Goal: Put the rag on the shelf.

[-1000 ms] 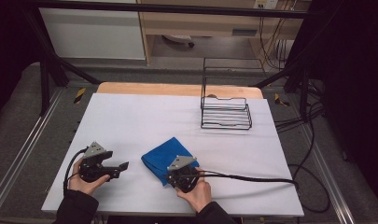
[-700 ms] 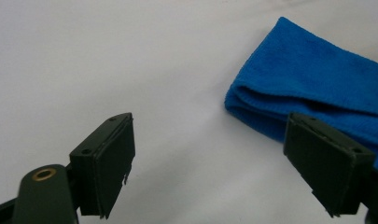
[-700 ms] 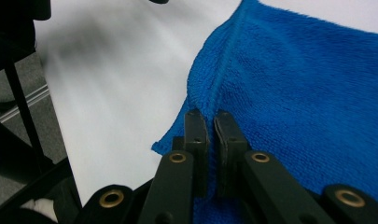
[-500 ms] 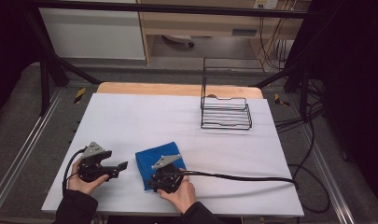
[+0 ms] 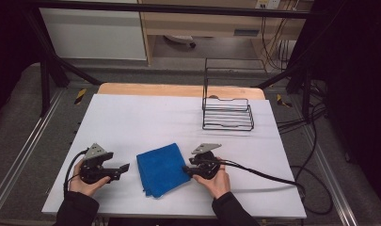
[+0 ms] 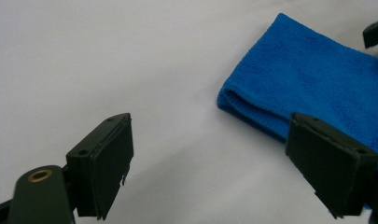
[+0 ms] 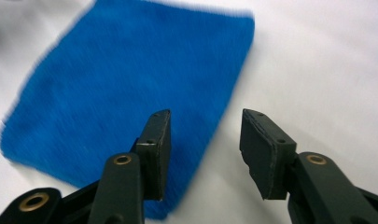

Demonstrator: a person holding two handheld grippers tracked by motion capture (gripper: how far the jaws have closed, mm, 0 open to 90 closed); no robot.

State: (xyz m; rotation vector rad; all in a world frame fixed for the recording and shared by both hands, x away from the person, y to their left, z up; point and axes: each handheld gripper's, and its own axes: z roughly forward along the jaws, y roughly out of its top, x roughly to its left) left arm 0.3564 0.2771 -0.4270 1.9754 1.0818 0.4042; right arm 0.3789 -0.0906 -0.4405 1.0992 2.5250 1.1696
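A folded blue cloth (image 5: 161, 169) lies flat on the white table (image 5: 146, 120) near the front, between the two hands. My left gripper (image 5: 125, 167) rests left of it, pointing at it, a short gap away. Its jaws stand wide open in the left gripper view (image 6: 212, 128), with the cloth's folded edge (image 6: 289, 79) ahead on the right. My right gripper (image 5: 186, 170) sits at the cloth's right edge. It is open in the right gripper view (image 7: 206, 119): one jaw is over the cloth (image 7: 130, 79), the other over bare table.
A black wire rack (image 5: 228, 114) stands at the back right of the table. A black cable (image 5: 268, 175) trails from the right gripper across the table's right side. The wooden strip (image 5: 178, 89) marks the far edge.
The right gripper swept left over the cloth, then drew back to its right edge. The cloth now lies flatter and slightly nearer the front. The left gripper has stayed put.
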